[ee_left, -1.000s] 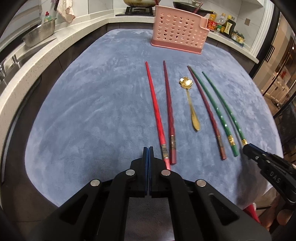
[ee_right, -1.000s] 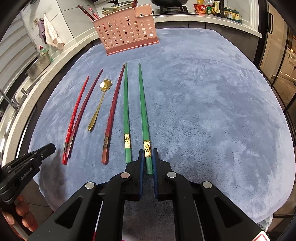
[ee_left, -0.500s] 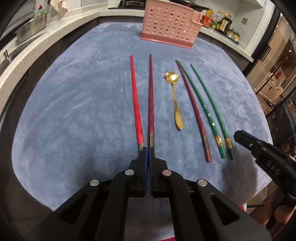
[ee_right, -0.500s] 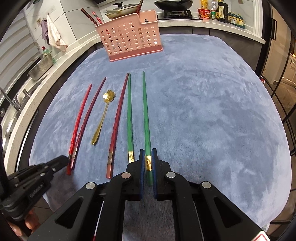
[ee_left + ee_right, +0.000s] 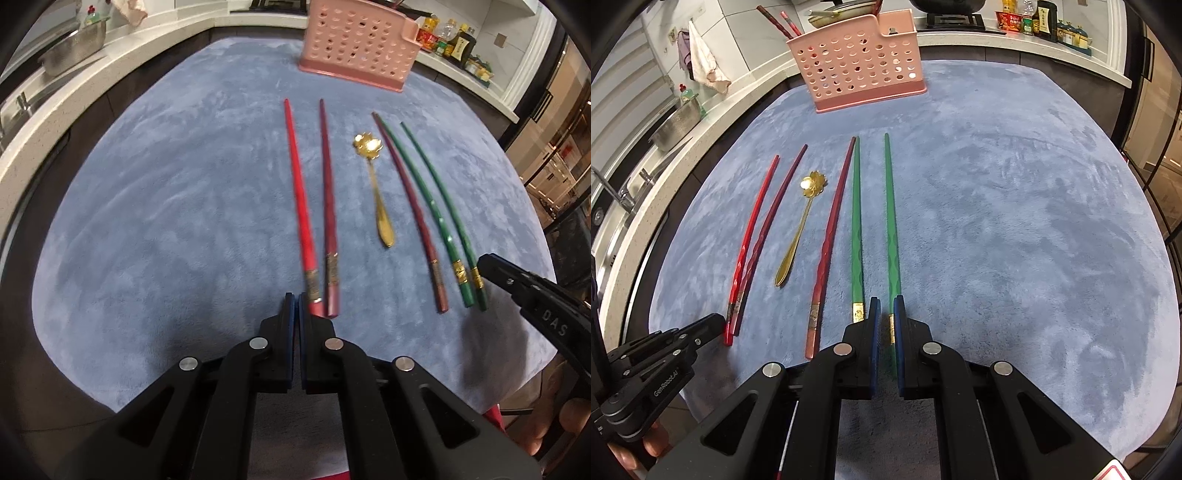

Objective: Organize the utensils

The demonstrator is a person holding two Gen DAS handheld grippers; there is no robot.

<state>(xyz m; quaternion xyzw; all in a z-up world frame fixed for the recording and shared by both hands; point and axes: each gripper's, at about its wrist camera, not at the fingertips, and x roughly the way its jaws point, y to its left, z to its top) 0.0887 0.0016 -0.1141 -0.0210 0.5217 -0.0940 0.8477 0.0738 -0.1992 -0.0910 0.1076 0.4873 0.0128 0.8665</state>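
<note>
Covering the worktop is a blue-grey plush cloth, with a pink perforated utensil basket upright at its far edge (chopsticks already poke from it). Lying in a row near the front are a red chopstick, two maroon chopsticks, a gold spoon and two green chopsticks. The right hand-held gripper is clamped on the outer green chopstick. The left hand-held gripper is closed with nothing between its pads, just beside the red chopstick's end.

Plush matt cloth, shiny metal spoon
</note>
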